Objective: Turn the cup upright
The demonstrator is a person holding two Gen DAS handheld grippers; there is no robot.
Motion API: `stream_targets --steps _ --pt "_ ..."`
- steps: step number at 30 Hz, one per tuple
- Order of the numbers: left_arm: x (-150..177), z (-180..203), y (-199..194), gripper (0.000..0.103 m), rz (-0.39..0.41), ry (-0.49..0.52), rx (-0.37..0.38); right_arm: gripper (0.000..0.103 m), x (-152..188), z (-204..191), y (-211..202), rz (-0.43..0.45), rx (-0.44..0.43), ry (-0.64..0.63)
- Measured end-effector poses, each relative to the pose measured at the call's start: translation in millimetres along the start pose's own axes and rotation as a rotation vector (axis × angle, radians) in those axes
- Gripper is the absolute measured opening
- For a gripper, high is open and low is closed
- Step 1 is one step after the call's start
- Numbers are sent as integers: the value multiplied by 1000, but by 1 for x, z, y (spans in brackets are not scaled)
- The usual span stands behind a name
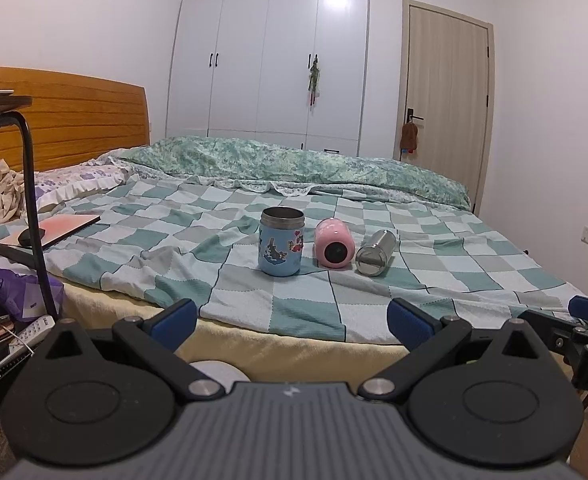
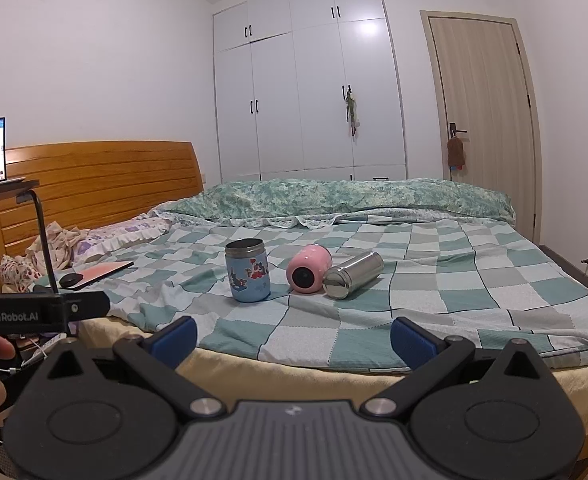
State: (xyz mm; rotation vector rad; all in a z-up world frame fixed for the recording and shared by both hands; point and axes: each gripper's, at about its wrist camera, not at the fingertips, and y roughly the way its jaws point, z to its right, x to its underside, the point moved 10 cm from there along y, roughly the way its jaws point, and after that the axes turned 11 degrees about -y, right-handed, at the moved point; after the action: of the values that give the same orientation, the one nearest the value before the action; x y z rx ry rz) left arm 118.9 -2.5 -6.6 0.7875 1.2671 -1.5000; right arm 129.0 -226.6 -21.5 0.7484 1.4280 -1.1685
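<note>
A blue cup [image 1: 281, 242] with cartoon stickers stands upright on the checked bedspread [image 1: 214, 240], mouth up. To its right a pink cup [image 1: 334, 243] lies on its side, its base towards me. A silver cup [image 1: 375, 252] lies on its side beside the pink one. In the right wrist view they show as the blue cup [image 2: 248, 276], pink cup [image 2: 308, 274] and silver cup [image 2: 352, 275]. My left gripper [image 1: 292, 322] is open and empty, short of the bed edge. My right gripper [image 2: 293, 340] is open and empty, also short of the bed edge.
A folded green quilt [image 1: 294, 164] lies along the far side of the bed. A laptop with a mouse [image 1: 48, 232] lies at the left, by a black stand [image 1: 34, 208]. A wooden headboard [image 1: 74, 116], wardrobe [image 1: 270, 52] and door [image 1: 446, 80] stand behind.
</note>
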Motion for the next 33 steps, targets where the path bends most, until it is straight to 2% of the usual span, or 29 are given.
stream_targets --steps 33 --pt "-2 1 0 103 6 5 -1 103 0 1 0 0 -2 -16"
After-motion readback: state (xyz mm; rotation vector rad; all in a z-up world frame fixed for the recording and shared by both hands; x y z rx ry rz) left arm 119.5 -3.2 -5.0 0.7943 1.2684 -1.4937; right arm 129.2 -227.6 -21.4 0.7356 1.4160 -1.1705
